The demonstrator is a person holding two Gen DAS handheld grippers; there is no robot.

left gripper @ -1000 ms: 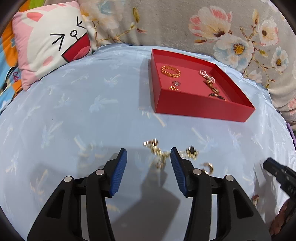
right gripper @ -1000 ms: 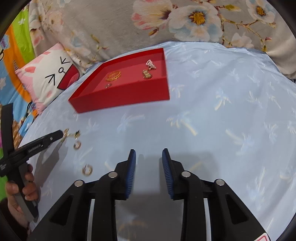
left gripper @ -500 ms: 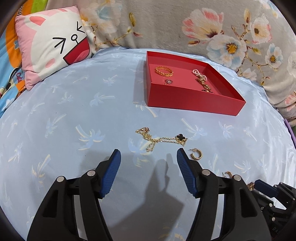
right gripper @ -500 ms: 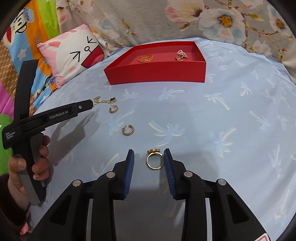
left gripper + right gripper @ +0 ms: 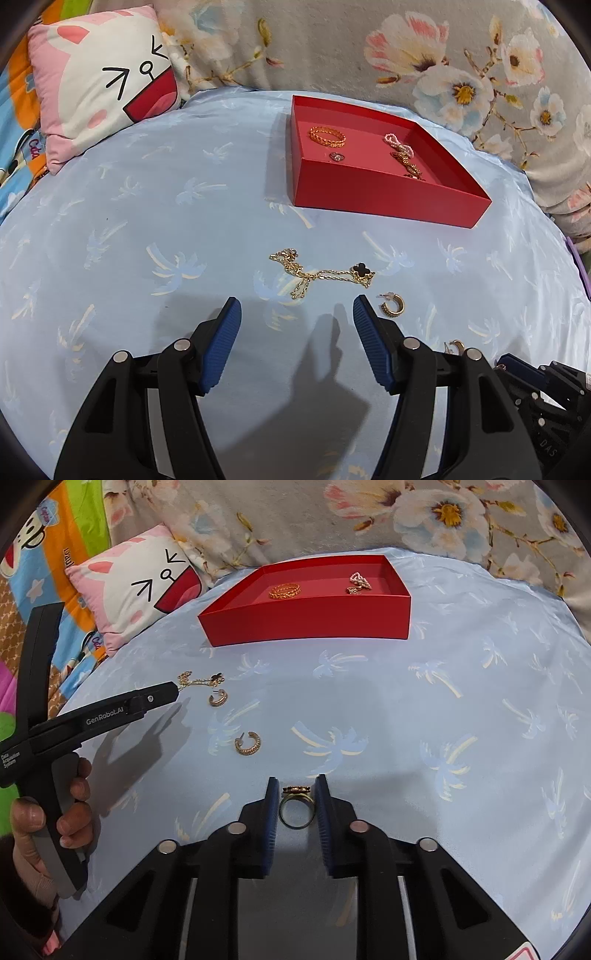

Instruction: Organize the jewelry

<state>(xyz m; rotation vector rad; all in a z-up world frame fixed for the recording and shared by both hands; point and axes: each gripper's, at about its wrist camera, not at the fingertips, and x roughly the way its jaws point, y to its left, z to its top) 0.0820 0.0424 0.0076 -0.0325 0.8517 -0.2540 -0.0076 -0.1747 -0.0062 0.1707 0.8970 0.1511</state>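
A red tray [image 5: 388, 192] at the back holds a gold bangle [image 5: 327, 136], a small ring [image 5: 337, 157] and a pearl and gold chain piece [image 5: 402, 155]. A gold necklace with a black clover [image 5: 325, 275] lies on the blue sheet just ahead of my open, empty left gripper [image 5: 297, 314]. A gold hoop earring [image 5: 392, 305] lies to its right, another [image 5: 455, 346] nearer. My right gripper [image 5: 295, 794] has its pads on both sides of a gold ring [image 5: 296, 806], held upright. The tray [image 5: 310, 614], two hoop earrings [image 5: 247, 743] [image 5: 218, 698] and the necklace [image 5: 201, 679] also show there.
A pink cat cushion [image 5: 99, 81] lies at the back left. A grey floral cushion [image 5: 406, 55] runs along the back behind the tray. The left gripper's body [image 5: 92, 716] and the person's hand [image 5: 48, 812] fill the left of the right wrist view.
My left gripper has drawn back from the necklace and opened wider. My right gripper has come over the gold ring and closed in on it.
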